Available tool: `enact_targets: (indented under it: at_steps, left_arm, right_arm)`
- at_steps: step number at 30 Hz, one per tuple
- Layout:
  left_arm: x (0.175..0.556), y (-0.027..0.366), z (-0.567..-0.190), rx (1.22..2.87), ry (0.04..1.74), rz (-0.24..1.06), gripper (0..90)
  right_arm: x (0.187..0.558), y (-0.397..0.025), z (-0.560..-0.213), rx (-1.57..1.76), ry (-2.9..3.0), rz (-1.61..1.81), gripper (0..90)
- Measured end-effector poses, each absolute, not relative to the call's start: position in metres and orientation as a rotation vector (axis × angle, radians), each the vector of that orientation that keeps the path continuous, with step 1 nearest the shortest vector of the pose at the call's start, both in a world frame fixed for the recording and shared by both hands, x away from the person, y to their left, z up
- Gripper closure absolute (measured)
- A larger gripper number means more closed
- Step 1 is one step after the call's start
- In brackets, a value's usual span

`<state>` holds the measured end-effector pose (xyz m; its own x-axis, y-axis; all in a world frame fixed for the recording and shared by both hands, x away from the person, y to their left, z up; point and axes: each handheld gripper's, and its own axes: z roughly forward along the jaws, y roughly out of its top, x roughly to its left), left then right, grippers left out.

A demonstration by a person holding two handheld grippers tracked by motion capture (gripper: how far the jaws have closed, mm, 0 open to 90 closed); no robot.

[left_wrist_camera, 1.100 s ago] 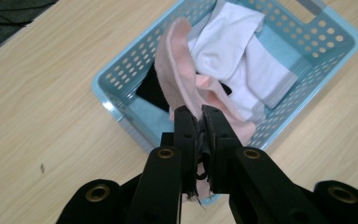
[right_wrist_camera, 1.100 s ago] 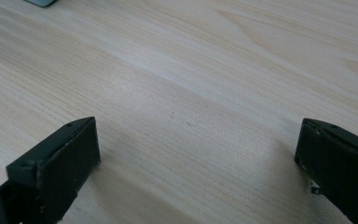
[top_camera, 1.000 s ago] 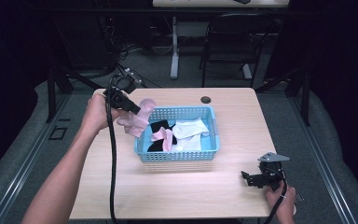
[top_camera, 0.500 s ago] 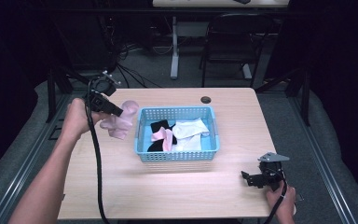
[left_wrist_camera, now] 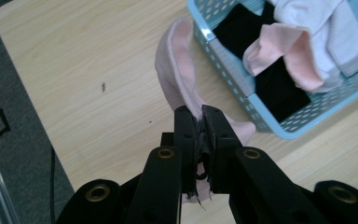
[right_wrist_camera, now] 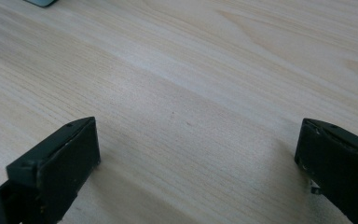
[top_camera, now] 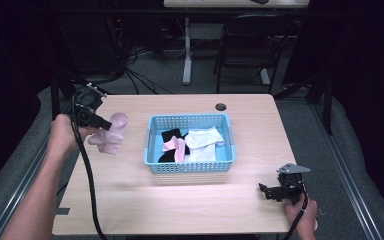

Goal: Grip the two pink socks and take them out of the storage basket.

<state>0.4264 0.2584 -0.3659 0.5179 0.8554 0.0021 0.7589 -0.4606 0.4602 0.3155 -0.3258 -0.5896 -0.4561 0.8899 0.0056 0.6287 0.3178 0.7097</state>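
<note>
A pink sock (top_camera: 111,132) hangs above the left part of the table, and my left gripper (top_camera: 101,122) is shut on it. In the left gripper view the pink sock (left_wrist_camera: 179,74) curls up from the closed jaws of the left gripper (left_wrist_camera: 200,116), left of the basket. The blue basket (top_camera: 152,131) stands mid-table and holds black socks (top_camera: 172,136), a pink sock (top_camera: 176,147) and white socks (top_camera: 202,142). My right gripper (top_camera: 268,191) rests low at the table's front right, open, with bare wood between the jaws of the right gripper (right_wrist_camera: 196,149).
A small round hole (top_camera: 221,106) lies near the table's far edge. The basket wall (left_wrist_camera: 242,88) is just right of the held sock. Chairs and cables stand on the floor beyond the table (top_camera: 130,200).
My left gripper has carried the pink sock leftward, away from the basket and toward the table's left edge. The right gripper has stayed put.
</note>
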Motion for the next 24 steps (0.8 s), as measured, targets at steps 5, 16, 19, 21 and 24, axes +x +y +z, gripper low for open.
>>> enact_targets:
  at_steps: [5,16,19,21,24]
  left_arm:
    - [0.427,0.274,-0.383,2.35,1.394,0.315,84.8]
    - [0.428,0.309,-0.434,2.289,1.541,0.233,84.8]
    - [0.429,0.313,-0.452,2.299,1.574,0.202,84.8]
    - [0.43,0.316,-0.462,2.289,1.598,0.174,84.4]
    - [0.43,0.32,-0.472,2.282,1.625,0.157,83.2]
  right_arm:
    - [0.316,-0.326,-0.59,1.351,2.203,0.922,0.0]
    - [0.316,-0.326,-0.59,1.351,2.202,0.922,0.0]
    - [0.316,-0.326,-0.59,1.35,2.202,0.921,0.0]
    - [0.316,-0.326,-0.59,1.35,2.202,0.922,0.0]
    - [0.315,-0.326,-0.59,1.351,2.202,0.921,0.0]
